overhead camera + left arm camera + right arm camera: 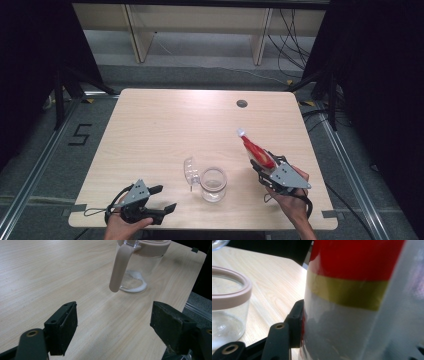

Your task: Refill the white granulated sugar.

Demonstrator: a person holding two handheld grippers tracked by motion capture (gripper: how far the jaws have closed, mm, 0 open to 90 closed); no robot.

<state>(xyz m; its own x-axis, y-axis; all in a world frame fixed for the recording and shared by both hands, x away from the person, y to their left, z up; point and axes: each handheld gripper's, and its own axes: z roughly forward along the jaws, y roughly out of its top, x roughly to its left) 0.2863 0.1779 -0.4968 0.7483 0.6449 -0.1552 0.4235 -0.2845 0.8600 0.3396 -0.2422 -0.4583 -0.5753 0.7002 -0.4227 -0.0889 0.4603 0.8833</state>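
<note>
From above my side, the high view looks forward and down over the whole table (165, 120). My left gripper view sits low, facing the glass jar (136, 270) nearby; my right gripper view, jammed against the bottle (352, 302), shares that jar (229, 310)

A big black number 5 (80, 135) is marked on the grey floor to the left of the light wooden table (165, 125). The red, yellow and white bottle (352, 290) has a label, but no words on it can be read.
</note>
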